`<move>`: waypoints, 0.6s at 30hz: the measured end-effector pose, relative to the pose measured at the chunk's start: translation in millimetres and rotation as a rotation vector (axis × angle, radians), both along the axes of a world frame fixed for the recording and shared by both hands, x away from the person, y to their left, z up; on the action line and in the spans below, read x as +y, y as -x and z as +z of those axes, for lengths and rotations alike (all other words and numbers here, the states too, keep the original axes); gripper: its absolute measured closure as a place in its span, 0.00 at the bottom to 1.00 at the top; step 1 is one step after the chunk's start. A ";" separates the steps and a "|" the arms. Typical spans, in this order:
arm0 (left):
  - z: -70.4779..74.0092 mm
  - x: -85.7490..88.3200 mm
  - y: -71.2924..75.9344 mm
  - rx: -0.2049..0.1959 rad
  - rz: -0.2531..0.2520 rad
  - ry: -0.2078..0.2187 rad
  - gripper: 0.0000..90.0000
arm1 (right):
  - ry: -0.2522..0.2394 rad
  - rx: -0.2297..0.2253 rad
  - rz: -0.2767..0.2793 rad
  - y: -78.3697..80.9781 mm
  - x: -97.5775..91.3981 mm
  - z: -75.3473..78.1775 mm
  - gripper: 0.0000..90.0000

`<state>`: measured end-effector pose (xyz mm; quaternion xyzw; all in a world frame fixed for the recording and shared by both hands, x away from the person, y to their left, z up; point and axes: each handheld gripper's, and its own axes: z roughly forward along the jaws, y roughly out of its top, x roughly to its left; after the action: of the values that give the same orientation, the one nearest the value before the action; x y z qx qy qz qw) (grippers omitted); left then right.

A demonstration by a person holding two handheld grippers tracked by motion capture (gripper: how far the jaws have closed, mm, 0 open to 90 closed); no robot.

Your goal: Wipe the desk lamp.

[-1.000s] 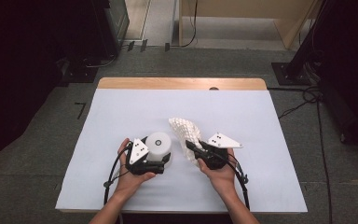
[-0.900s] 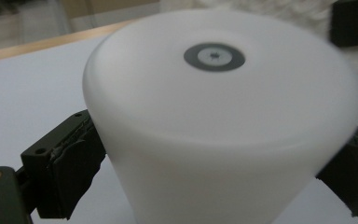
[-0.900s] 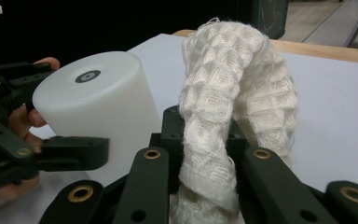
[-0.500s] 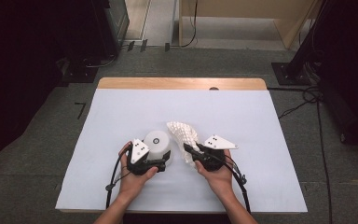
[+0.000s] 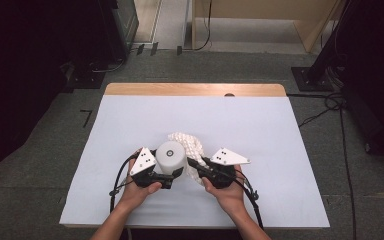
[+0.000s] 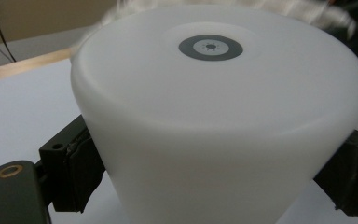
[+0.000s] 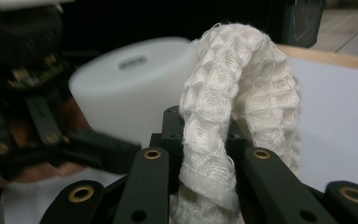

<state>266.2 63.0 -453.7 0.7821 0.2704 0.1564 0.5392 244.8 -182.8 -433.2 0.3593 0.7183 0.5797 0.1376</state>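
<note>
Pale blue table [image 5: 280, 150] with wooden far edge [image 5: 195, 89], grey carpet floor [image 5: 40, 165].

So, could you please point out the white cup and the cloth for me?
white cup [image 5: 170, 155]: high view, its flat upturned base.
cloth [image 7: 235, 88]: right gripper view, the top of its waffle-weave fold.

A white-covered table [image 5: 130, 125] on grey floor [image 5: 40, 165]; cables [image 5: 330, 107] beyond.

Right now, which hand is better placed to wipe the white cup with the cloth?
The right. Its tool is shut on the white cloth, which sits right beside the cup. The left tool has its pads on the cup's sides, so it probably just holds it steady.
</note>
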 end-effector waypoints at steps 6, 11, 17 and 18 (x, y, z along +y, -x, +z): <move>3.0 -0.1 -0.3 -0.013 0.015 -0.005 0.10 | 0.012 0.005 -0.001 -0.6 -0.9 -0.4 0.86; 4.3 2.9 -2.8 -0.017 0.043 -0.004 0.10 | 0.077 0.096 -0.007 -9.6 6.8 -25.6 0.86; -2.9 -2.8 -3.4 -0.024 0.057 -0.056 0.10 | 0.057 0.082 -0.016 -9.3 3.8 -19.6 0.86; -4.7 -4.6 -3.4 -0.026 0.058 -0.071 0.10 | 0.047 0.069 -0.014 -8.5 1.7 -16.0 0.86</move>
<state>269.6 58.4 -458.4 0.7905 0.2799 0.1918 0.5099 253.4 -181.0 -449.2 0.3808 0.7335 0.5489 0.1255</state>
